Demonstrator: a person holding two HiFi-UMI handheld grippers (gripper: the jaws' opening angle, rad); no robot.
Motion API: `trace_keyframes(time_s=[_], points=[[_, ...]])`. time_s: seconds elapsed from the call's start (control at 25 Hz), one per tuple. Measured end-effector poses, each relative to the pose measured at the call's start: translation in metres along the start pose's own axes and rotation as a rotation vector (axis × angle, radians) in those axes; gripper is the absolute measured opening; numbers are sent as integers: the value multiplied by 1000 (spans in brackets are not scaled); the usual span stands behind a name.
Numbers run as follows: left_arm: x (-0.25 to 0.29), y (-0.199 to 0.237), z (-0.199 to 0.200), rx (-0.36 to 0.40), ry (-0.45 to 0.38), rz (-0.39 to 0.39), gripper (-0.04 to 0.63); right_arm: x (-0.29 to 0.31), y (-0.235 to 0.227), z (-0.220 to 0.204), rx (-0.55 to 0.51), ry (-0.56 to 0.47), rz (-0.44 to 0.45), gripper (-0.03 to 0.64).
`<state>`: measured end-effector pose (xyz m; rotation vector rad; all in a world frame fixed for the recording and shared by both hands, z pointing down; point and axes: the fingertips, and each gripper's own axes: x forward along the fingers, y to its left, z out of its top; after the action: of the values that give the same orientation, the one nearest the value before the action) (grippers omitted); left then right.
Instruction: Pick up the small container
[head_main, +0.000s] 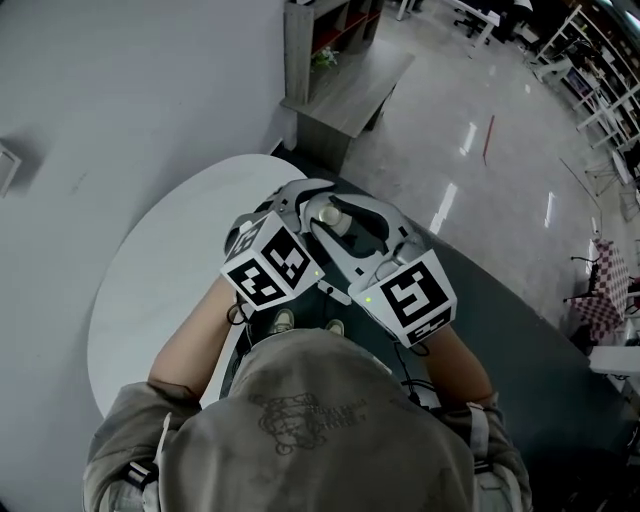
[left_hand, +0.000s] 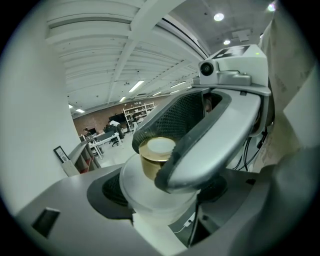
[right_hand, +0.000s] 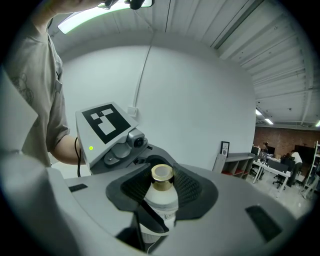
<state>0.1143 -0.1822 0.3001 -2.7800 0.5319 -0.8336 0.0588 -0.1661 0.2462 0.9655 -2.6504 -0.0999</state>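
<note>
The container is a small white bottle with a gold cap, held in the air between both grippers. In the head view it sits just past the edge of the round white surface, over the dark floor.

The left gripper is closed on the wide white body, which fills the gap between its jaws in the left gripper view. The right gripper is closed on it too. In the right gripper view the bottle lies between the black pads. In the left gripper view one right jaw curves round the cap.

The bottle's long axis runs along the jaws. In both gripper views its cap end points away from the camera and upward. In the left gripper view the container shows a pale cap top with a gold rim.

Faint print on the body is too small to read. Each gripper's cube bears black-and-white square markers.
</note>
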Motion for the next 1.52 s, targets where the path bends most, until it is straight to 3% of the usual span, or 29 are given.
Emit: trace_keyframes(time_s=[0.24,1.04,1.52], points=[[8,-16,0,-36,-44,-5,342,-10,5,-13,7,18,-9,143],[43,-54,-52,-96,28,-79,342,-6,18,-83,133,118,53,143],[46,-50,-50,-96,21,-96,342,-4,12,-81,144,106,38,143]])
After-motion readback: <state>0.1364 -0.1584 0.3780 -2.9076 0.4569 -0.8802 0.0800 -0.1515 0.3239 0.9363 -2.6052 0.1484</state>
